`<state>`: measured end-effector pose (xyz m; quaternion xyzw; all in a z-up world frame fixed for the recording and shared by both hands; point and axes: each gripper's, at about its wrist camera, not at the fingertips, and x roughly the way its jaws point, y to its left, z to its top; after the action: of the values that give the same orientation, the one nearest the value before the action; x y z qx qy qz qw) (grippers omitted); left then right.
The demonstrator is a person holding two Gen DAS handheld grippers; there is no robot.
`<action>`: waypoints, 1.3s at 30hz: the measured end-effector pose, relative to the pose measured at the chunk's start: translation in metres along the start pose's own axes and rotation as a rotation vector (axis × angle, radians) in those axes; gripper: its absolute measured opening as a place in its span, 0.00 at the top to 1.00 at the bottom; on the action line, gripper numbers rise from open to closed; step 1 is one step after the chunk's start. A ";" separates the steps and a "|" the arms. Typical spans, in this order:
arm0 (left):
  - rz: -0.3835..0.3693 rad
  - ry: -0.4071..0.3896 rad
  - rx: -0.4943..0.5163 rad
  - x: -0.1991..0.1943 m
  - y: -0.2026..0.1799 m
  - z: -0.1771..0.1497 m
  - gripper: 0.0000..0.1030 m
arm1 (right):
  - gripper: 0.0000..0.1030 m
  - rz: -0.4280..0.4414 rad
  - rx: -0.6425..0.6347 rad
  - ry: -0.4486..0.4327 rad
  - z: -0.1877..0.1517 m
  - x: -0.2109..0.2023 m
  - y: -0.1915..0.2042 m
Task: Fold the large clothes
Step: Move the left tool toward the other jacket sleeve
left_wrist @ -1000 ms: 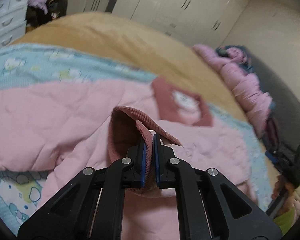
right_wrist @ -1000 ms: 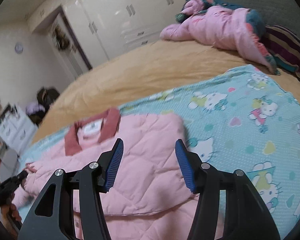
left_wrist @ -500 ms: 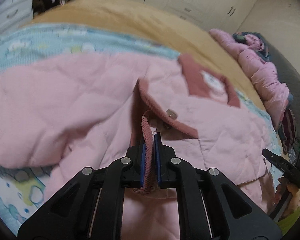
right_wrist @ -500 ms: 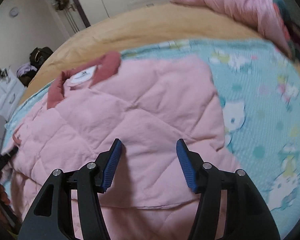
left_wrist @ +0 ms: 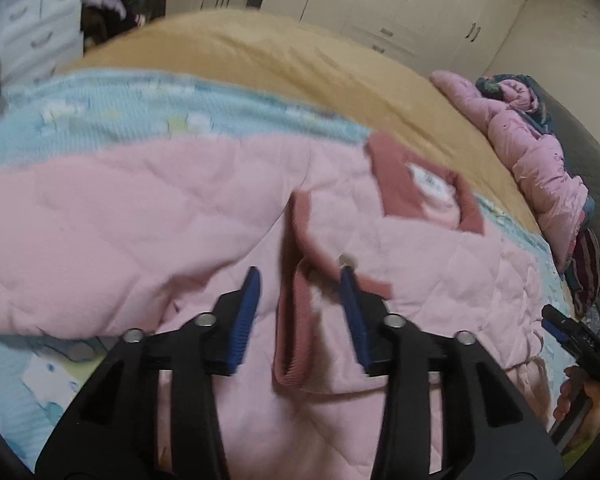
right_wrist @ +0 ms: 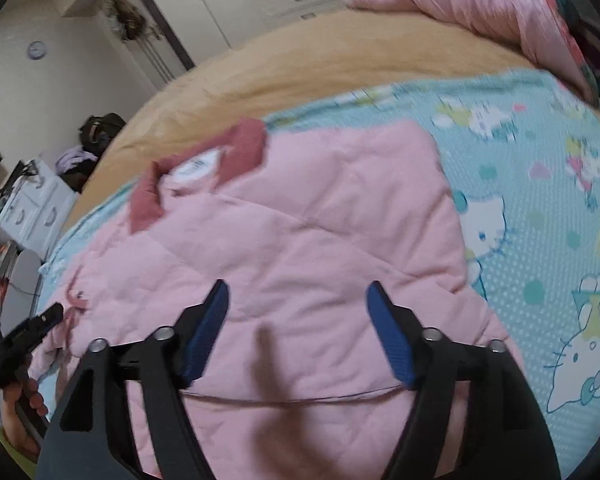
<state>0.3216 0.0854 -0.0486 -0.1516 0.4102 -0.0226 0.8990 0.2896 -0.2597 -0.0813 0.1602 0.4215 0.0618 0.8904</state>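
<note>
On a blue cartoon-print sheet (right_wrist: 548, 216) lies a pink quilted jacket (right_wrist: 320, 220). Left gripper (left_wrist: 300, 312) jaws spread wide around its ribbed cuff (left_wrist: 290, 328), gripping nothing. Right gripper (right_wrist: 298, 332) hovers wide open over the jacket, empty.

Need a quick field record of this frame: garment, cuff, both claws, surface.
garment: pink quilted jacket, spread flat, dark-pink collar at far end
sleeve cuff: ribbed cuff lies folded across the jacket body, between the left claw's fingers, not gripped
left claw: open
right claw: open, over the jacket's lower part
surface: cartoon-cat blanket on tan bed cover
</note>
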 end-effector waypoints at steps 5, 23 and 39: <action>-0.079 0.010 0.089 -0.005 -0.032 -0.005 0.40 | 0.17 0.029 -0.062 -0.018 -0.002 -0.009 0.023; -0.089 0.166 0.117 0.056 -0.052 -0.044 0.28 | 0.10 -0.076 -0.076 0.145 -0.023 0.043 0.014; -0.034 0.062 0.019 -0.004 -0.037 -0.020 0.09 | 0.10 0.041 -0.098 -0.002 -0.002 -0.015 0.049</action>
<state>0.3071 0.0455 -0.0475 -0.1491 0.4353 -0.0463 0.8867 0.2798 -0.2164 -0.0548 0.1252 0.4138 0.1006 0.8961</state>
